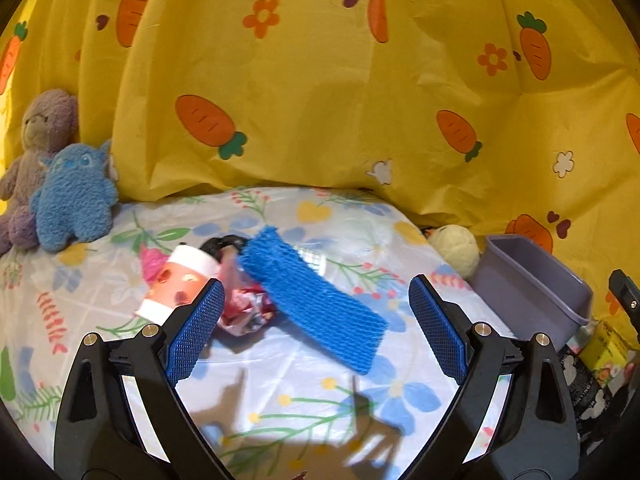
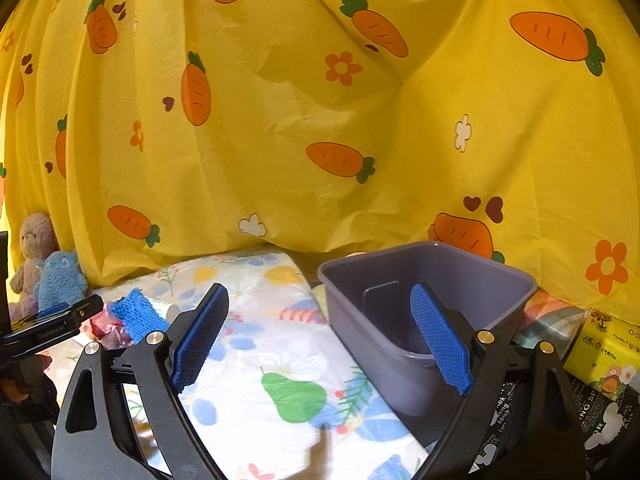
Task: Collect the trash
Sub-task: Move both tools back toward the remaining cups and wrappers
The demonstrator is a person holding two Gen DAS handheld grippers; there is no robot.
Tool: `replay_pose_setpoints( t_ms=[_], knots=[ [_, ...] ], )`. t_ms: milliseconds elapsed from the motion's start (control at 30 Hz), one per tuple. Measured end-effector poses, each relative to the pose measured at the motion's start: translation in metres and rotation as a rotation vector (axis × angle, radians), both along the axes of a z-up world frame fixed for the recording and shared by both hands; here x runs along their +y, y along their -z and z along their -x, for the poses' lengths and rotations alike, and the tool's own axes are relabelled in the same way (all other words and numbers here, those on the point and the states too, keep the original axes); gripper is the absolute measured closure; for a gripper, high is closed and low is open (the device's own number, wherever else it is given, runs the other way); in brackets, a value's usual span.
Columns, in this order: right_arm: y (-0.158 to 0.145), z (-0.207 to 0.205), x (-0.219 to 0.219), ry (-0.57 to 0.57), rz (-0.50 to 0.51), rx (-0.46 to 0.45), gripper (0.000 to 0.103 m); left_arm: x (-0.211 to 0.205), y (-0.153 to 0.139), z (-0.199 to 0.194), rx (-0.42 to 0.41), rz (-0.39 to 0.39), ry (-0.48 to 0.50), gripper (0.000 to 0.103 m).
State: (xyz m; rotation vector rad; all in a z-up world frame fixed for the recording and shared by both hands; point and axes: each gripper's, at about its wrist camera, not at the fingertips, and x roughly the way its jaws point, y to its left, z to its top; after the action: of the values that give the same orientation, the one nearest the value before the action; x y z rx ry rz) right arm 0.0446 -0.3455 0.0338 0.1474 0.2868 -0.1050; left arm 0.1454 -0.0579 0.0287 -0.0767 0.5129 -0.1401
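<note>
A pile of trash lies on the floral sheet: a blue foam net sleeve (image 1: 316,304), a crumpled red and silver wrapper (image 1: 248,312), an orange paper cup (image 1: 180,284) on its side and a black item (image 1: 220,245) behind. My left gripper (image 1: 316,328) is open just above and in front of the pile, empty. My right gripper (image 2: 320,340) is open and empty beside the purple bin (image 2: 424,312), its right finger over the bin's mouth. The bin also shows in the left wrist view (image 1: 532,292). The blue sleeve also shows in the right wrist view (image 2: 138,318).
A yellow carrot-print cloth (image 1: 320,92) hangs behind. A purple bear (image 1: 36,160) and a blue plush (image 1: 76,196) sit at the far left. A cream plush (image 1: 460,248) lies by the bin. A yellow tissue pack (image 2: 604,356) is to the right.
</note>
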Motion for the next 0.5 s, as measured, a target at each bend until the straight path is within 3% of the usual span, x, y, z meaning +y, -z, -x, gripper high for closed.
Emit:
replay_pose_setpoints(
  t_ms=[200, 367, 500],
  knots=[
    [0.007, -0.010, 0.049, -0.120, 0.019, 0.014, 0.014, 0.063, 0.017, 0.013, 0.019, -0.015, -0.168, 0.011],
    [0.014, -0.023, 0.093, -0.239, 0.015, 0.041, 0.019, 0.112, 0.028, 0.021, 0.018, -0.063, -0.318, 0.011],
    [0.023, -0.040, 0.136, -0.361, 0.033, 0.091, 0.027, 0.144, 0.030, 0.029, 0.022, -0.039, -0.391, 0.011]
  ],
)
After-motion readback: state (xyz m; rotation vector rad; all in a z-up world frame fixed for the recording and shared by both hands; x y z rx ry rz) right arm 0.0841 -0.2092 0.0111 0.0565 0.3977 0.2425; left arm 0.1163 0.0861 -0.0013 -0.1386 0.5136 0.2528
